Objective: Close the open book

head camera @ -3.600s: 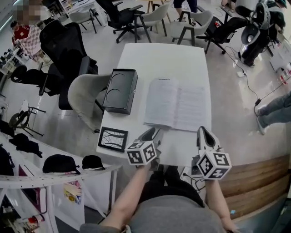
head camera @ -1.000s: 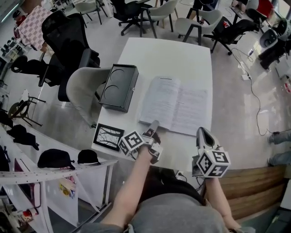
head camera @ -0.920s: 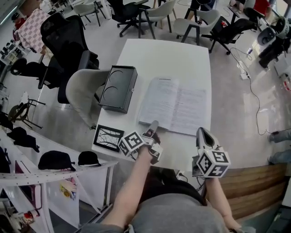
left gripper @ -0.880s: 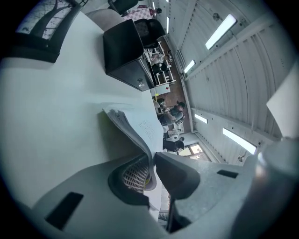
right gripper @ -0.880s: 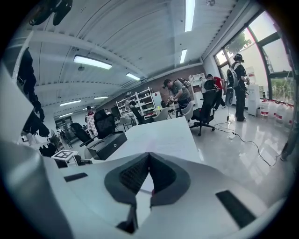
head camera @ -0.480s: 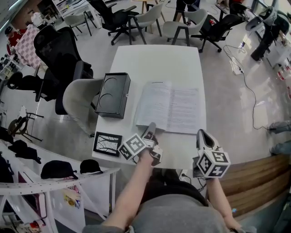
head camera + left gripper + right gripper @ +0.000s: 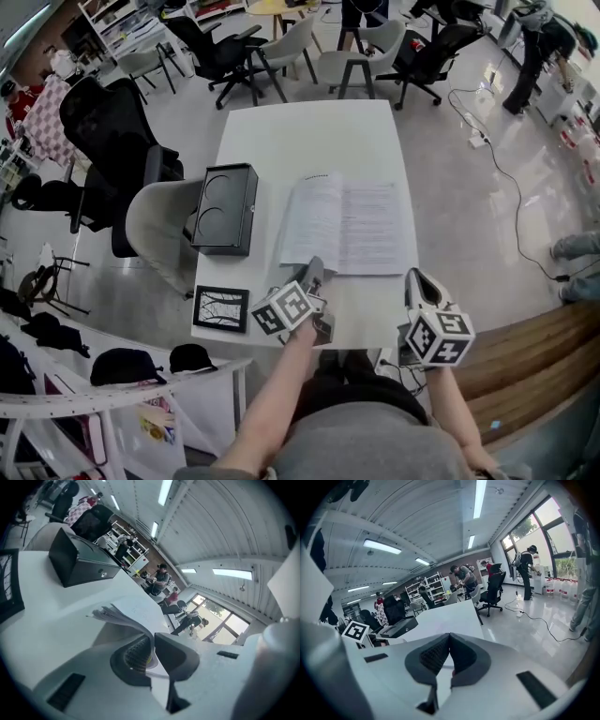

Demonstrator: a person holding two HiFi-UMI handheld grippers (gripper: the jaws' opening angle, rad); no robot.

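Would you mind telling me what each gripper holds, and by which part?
The left gripper, jaws closing, pinches the open book by its left pages' near edge; the right gripper holds nothing.

To my left on the white rectangular table sits a black rectangular box with two round recesses — nearer me, at the table's corner, lies a black-framed picture of bare branches. A grey shell chair stands just beside the box.
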